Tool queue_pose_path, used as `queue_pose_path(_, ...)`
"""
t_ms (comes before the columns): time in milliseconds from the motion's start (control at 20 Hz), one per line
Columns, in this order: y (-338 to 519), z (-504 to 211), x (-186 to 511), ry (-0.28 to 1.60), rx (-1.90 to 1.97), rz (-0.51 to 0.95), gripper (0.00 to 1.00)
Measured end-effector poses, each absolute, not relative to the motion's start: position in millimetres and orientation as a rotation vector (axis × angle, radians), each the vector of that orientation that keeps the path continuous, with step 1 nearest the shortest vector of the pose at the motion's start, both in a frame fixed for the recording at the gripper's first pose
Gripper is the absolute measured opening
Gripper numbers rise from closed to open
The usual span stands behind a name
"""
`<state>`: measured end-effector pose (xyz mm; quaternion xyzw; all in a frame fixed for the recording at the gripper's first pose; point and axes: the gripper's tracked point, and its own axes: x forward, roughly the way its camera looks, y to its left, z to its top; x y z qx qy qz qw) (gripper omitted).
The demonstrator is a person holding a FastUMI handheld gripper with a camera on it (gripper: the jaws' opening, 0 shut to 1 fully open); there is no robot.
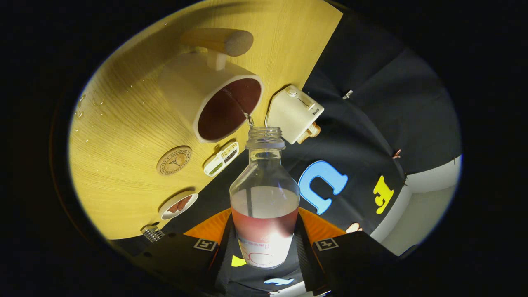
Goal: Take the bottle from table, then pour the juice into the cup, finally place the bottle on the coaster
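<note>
A wooden table [123, 177] tilts across the gripper view, bearing a large cream cup [206, 97] with a dark inside and a wooden handle. The gripper [264, 243] pinches a clear bottle [264, 198] between both fingers, its open mouth at the cup's rim, a thin stream of juice crossing into the cup. A round coaster [174, 160] lies on the table just beside the cup, near a small packet [221, 159].

Clear open bottle [264, 198] tipped, thin stream entering white cup [206, 99], round coaster [174, 160] beside
</note>
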<state>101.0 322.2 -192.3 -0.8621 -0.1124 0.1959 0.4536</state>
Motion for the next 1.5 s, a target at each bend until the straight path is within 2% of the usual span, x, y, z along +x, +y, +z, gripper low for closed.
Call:
queue_pose_path(250,324.9,-187.8,101.2,-0.353,-2.175,0.486,0.7)
queue_pose_path(1050,325.6,-184.8,106.2,-0.346,-2.158,0.488,0.7)
queue_pose_path(1500,311.2,-203.1,103.3,-0.123,-1.935,0.495,0.7)
